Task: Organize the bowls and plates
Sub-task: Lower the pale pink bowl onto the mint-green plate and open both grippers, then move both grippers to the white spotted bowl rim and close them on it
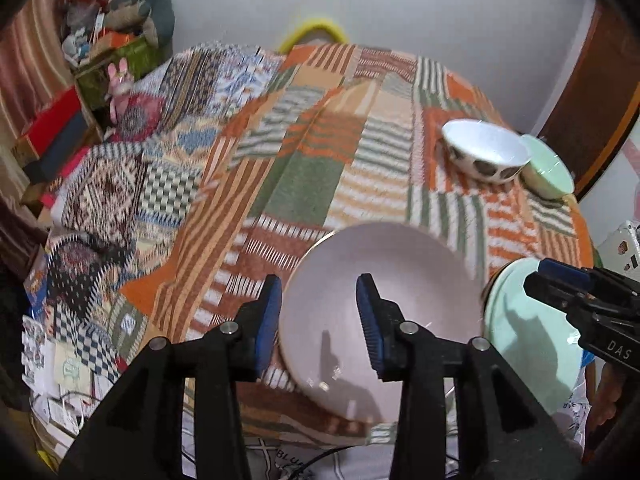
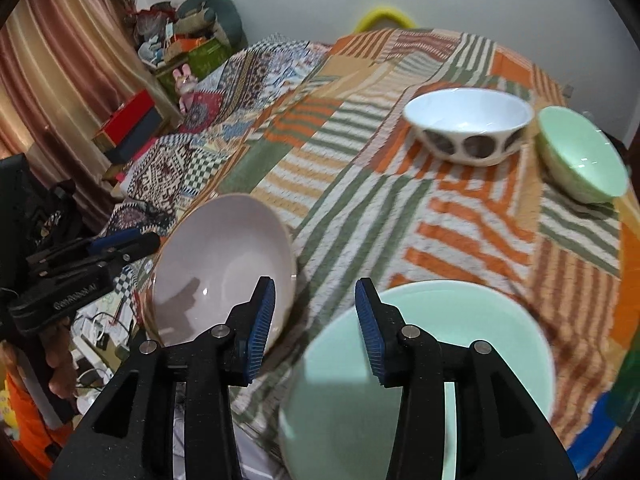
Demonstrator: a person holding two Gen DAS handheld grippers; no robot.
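Left black plastic two-finger gripper point(image 1: 320, 320): angular matte black arms w/ triangular cut-outs, blue ribbed rubber pads point(image 1: 267, 322) on inner faces, 4 round silver pivot screws point(image 1: 229, 327) across the linkage. Seen side-on from right cam, body has white lettering, blurred, unreadable. Right black plastic two-finger gripper point(image 2: 316, 326): same build, same blue ribbed pads point(image 2: 262, 332), same silver screws point(image 2: 219, 331); white "DAS" print visible on its body in left cam. Bare skin of the person's left hand point(image 2: 60, 364) under the left unit, orange sleeve/garment point(image 2: 28, 432) below it.
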